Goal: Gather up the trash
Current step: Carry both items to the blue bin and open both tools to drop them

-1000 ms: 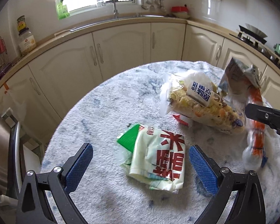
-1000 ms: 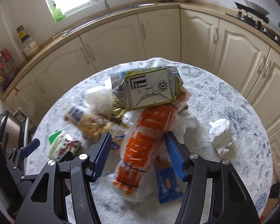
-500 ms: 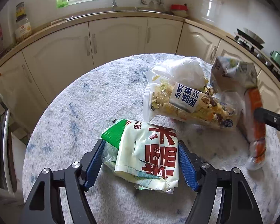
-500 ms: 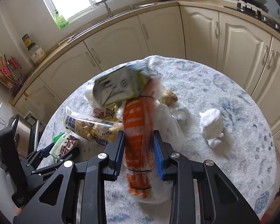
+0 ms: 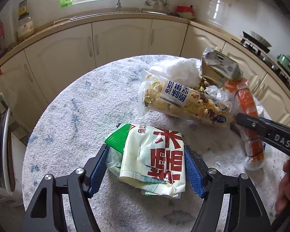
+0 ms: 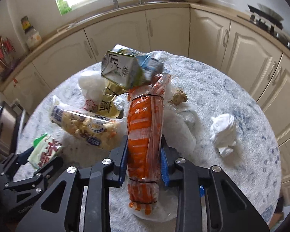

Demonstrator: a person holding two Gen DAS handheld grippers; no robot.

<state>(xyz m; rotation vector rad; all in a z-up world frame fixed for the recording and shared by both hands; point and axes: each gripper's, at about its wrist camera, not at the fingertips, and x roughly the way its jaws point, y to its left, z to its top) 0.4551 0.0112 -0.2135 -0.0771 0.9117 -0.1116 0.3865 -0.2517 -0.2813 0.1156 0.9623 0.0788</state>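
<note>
Trash wrappers sit in both jaws: the left gripper [image 5: 146, 171] clenches a crinkled white-and-green packet [image 5: 151, 157], the right gripper [image 6: 144, 164] squeezes a long orange plastic sleeve [image 6: 144, 135], above the fuzzy round worktop [image 5: 77, 116] beside a clear snack bag [image 5: 183, 102].

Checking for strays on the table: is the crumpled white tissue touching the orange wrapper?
No, the crumpled white tissue lies apart from the orange wrapper, with bare table cover between them.

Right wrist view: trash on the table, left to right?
White-green packet with red characters → clear snack bag → orange-striped wrapper in the right gripper → crumpled white tissue.
</note>
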